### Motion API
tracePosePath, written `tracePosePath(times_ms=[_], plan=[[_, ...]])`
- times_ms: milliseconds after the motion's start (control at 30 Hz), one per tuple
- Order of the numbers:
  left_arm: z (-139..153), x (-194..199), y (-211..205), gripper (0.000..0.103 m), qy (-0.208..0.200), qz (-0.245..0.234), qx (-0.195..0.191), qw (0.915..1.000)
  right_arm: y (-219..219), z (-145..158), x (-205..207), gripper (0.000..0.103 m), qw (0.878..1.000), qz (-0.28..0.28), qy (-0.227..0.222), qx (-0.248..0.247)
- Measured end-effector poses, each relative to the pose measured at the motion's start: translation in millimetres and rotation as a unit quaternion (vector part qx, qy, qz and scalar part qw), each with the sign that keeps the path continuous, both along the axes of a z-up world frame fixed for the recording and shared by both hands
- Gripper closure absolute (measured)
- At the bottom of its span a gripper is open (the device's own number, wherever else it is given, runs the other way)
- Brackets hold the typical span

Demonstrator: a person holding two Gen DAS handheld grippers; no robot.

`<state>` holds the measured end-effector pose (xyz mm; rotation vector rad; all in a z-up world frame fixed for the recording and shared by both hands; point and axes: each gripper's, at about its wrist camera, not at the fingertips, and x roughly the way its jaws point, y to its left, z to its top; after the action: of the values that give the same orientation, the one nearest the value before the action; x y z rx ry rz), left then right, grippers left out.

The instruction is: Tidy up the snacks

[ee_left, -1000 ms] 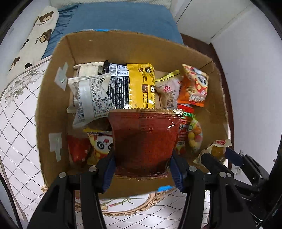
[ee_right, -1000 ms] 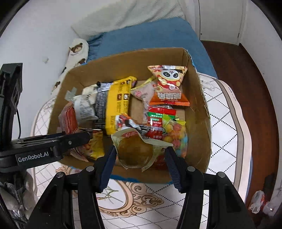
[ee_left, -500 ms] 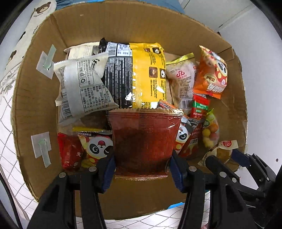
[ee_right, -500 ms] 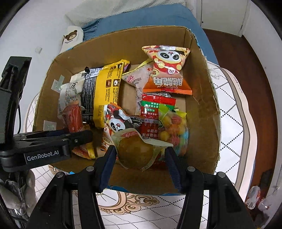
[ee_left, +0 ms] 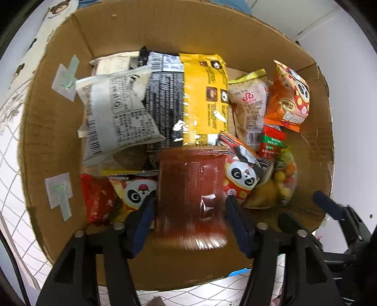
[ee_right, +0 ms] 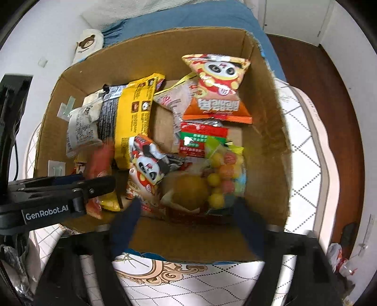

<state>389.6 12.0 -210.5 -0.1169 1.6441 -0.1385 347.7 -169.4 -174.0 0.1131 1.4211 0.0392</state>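
An open cardboard box (ee_left: 47, 141) (ee_right: 266, 153) holds several snack packets. My left gripper (ee_left: 189, 209) points down over its near side. Its jaws are opening, and a red-brown packet (ee_left: 190, 188) hangs blurred between the fingers, slipping free of the pads. My right gripper (ee_right: 187, 203) also points down into the box. Its jaws are opening wide and nothing is pressed between them. Just ahead of its fingers, a clear-wrapped brown bun (ee_right: 188, 190) lies in the box beside a bag of coloured candy balls (ee_right: 223, 174). The left gripper's side (ee_right: 70, 188) shows in the right wrist view.
The box stands on a bed with a white patterned cover (ee_right: 304, 146). A blue blanket (ee_right: 188, 18) and a bear-print pillow (ee_right: 87, 44) lie behind it. Dark wooden floor (ee_right: 329, 94) runs along the right, and a white wall (ee_left: 348, 94) is close by.
Both grippers sank toward the box. The right jaws spread wide and let the bun packet drop inside. The left jaws widened and the red-brown packet began sliding down.
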Motion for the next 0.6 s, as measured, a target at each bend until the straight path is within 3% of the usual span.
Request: tracePosePath(times_ms=[33, 100, 133, 600], plan=[[1.8, 0.0, 1.6, 0.038, -0.003, 0.002, 0.006, 1.0000, -0.1, 1.7, 0.1, 0.008, 1.000, -0.001, -0.001, -0.006], [4.7, 0.3, 4.0, 0.012, -0.008, 0.004, 0.008, 0.9999, 0.1, 5.5, 0.4, 0.004, 1.000, -0.003, -0.004, -0.021], [6.5, -0.1, 5.2, 0.008, -0.010, 0.007, 0.008, 0.9999, 0.2, 7.2, 0.3, 0.004, 1.000, -0.003, -0.006, -0.026], [36.2, -18.6, 8.8, 0.004, -0.053, 0.010, 0.019, 0.9984, -2.8, 30.5, -9.3, 0.002, 0.997, 0.000, -0.038, -0.064]])
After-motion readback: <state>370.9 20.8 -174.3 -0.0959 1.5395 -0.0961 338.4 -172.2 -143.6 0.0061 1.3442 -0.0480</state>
